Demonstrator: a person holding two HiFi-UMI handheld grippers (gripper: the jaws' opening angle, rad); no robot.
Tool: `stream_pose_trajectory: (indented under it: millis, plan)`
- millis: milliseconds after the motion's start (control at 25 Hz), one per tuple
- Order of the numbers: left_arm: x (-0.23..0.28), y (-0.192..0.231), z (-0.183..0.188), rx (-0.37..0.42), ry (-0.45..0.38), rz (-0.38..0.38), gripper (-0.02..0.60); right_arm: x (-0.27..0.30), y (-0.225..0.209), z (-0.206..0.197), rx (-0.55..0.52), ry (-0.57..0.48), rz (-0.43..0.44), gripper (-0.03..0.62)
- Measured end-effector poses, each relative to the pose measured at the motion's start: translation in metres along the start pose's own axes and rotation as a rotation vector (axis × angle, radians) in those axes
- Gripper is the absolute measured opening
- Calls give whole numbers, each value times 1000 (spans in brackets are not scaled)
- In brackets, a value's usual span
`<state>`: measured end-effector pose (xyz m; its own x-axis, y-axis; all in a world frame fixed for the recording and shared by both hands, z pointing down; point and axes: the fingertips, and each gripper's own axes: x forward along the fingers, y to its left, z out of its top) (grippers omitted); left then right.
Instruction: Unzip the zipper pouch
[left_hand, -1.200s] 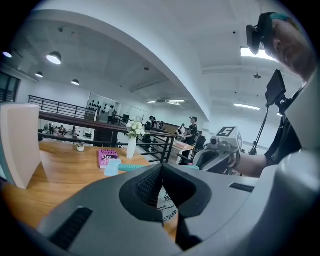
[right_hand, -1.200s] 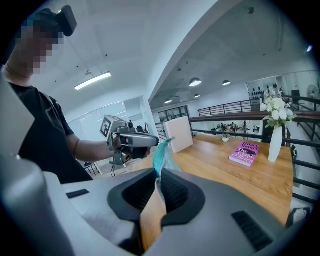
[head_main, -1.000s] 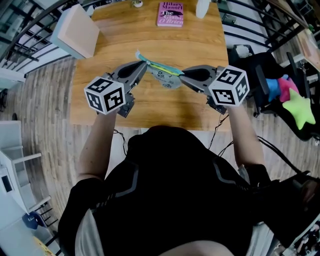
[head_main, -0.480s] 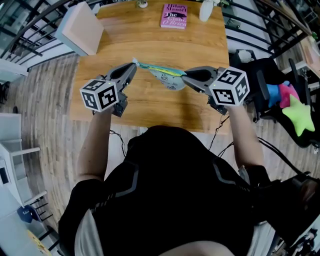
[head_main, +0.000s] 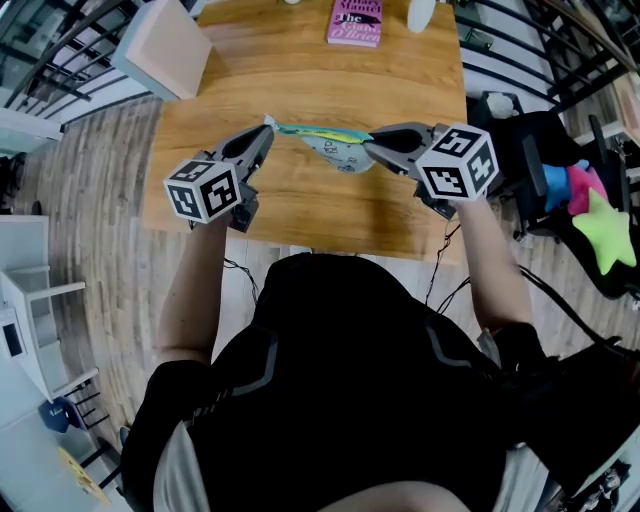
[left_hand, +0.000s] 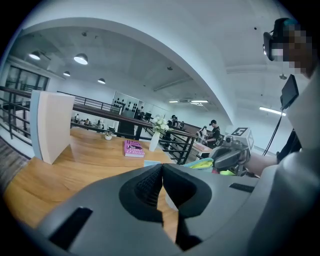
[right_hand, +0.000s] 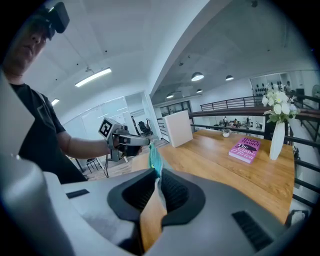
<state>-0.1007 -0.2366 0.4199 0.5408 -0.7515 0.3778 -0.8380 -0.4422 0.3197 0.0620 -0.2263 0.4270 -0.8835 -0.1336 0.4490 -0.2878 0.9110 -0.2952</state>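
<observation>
Head view: above the table (head_main: 300, 205), the left gripper (head_main: 264, 127) is pinching the zipper pull (head_main: 290, 129) and the right gripper (head_main: 369, 148) is clamping the pouch (head_main: 335, 152). Unzipping seems underway, and the next move calls for a steady outward pull.

A pale zipper pouch (head_main: 338, 153), edged in teal and yellow-green and printed with what appears to be a small dark motif, is seen against a honey-brown, wood-grained surface (head_main: 300, 205). Black-and-white square markers are carried on the grey left gripper (head_main: 266, 128) and the grey right gripper (head_main: 372, 148). A pink book (head_main: 356, 22) and a lime-green star toy (head_main: 603, 222) are also pictured.
</observation>
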Motion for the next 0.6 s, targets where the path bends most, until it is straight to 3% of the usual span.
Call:
stream_pose_trajectory:
  millis: [440,600]
  plan:
    - [36,33,-4,70,65,-50,29,35,-58,-11,-5,81,-133,52]
    - [51,56,9,63,15,-44,31,53,-81,-1,-51,96,-213,54]
